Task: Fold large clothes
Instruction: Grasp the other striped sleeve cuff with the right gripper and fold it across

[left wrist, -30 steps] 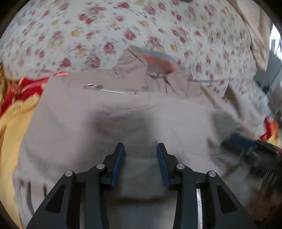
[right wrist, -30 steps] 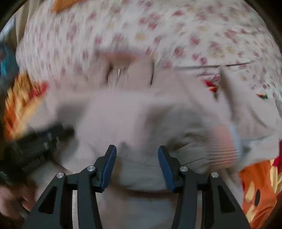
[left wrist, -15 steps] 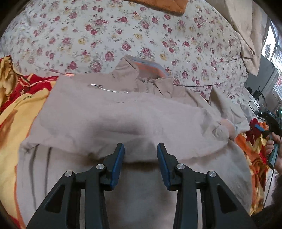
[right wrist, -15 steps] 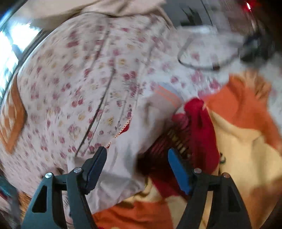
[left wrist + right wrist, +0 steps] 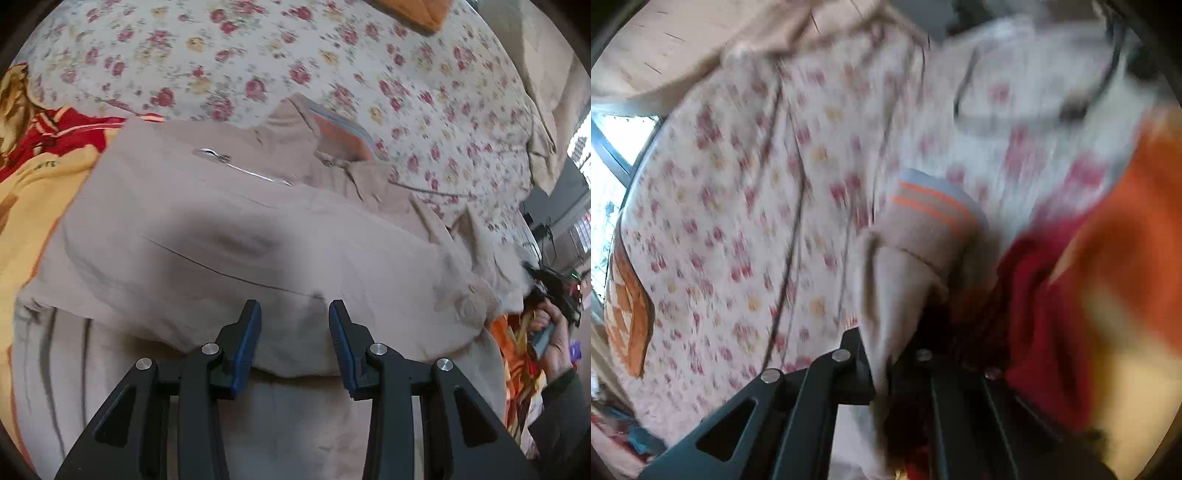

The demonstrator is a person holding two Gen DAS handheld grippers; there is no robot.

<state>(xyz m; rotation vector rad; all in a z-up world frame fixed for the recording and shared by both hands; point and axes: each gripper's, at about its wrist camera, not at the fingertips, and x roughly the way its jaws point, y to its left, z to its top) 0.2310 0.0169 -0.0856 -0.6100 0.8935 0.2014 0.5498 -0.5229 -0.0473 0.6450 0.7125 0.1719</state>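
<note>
A beige jacket [image 5: 258,236] lies on a floral sheet [image 5: 258,55]. The left gripper [image 5: 294,334] hovers over it, jaws apart. The right gripper [image 5: 886,365] has just closed, clamped on the jacket's sleeve [image 5: 908,266].

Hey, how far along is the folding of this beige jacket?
Early. One sleeve already lies folded across the beige jacket. The right hand-held gripper has just closed on the other sleeve; the left hand-held gripper stands open over the fabric. That sleeve and the body folds remain.
</note>
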